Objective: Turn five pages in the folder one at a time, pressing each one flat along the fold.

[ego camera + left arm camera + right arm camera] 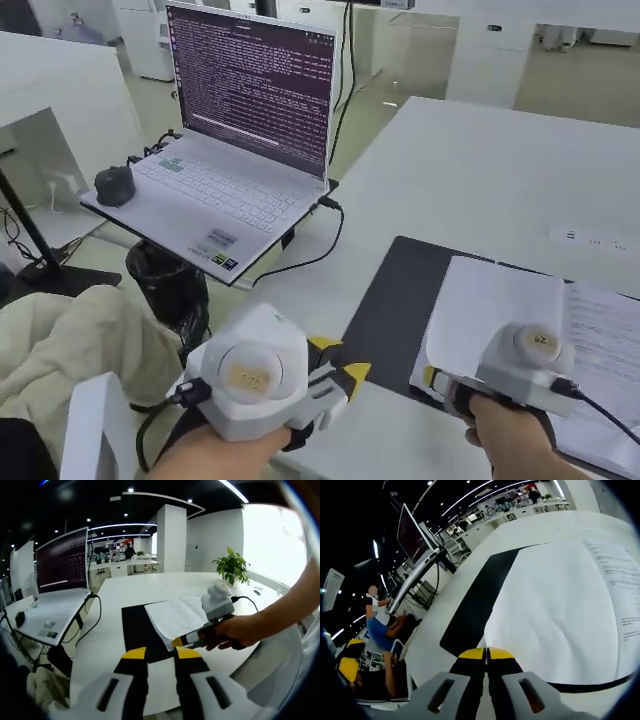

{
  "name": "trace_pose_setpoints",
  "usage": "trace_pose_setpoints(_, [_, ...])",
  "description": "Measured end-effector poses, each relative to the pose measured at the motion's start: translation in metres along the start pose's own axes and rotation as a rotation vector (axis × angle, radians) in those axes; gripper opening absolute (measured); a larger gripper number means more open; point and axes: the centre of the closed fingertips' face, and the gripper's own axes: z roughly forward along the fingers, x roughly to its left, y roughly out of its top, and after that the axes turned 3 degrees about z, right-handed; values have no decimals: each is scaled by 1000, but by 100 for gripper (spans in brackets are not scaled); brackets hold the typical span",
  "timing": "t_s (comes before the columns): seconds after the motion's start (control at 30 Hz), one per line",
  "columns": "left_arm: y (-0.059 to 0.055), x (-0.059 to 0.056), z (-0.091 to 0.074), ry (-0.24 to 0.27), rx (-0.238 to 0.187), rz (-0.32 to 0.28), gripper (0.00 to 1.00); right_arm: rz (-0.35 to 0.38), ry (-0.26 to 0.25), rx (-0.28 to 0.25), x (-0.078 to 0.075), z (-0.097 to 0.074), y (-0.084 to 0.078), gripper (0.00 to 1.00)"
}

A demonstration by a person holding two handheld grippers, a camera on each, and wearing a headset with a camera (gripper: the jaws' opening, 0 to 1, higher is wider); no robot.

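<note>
While the right claw [486,653], jaws together, is meeting the blank white paper page [545,610] lying over the open black folder [480,595] on the white bench [480,170], the left claw [160,653] is idling slightly apart. Pressing low and sweeping toward the fold looks advisable.

Bright, even light; fisheye edges bend, slightly soft.

I read the white tabletop [480,170] as smooth, with a faint sheen. At its near edge the black folder cover [385,320] looks matt, and the white paper page [490,310] is plain and unglossed. The left gripper [340,362] and right gripper [432,378] wear smooth white plastic shells.
</note>
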Motion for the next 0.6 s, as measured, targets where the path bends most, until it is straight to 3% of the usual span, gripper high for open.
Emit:
trace_pose_setpoints(0.17, [-9, 3, -1, 11, 18, -4, 18, 13, 24, 11, 3, 2, -7, 2])
trace_pose_setpoints(0.37, [-16, 3, 8, 6, 40, 0, 18, 61, 87, 25, 15, -3, -10, 4])
trace_pose_setpoints(0.47, [-21, -3, 18, -14, 64, 9, 19, 92, 151, -3, 24, -11, -2, 8])
trace_pose_setpoints(0.6, [-26, -14, 38, -56, 100, 27, 19, 133, 174, -29, 14, -27, 10, 5])
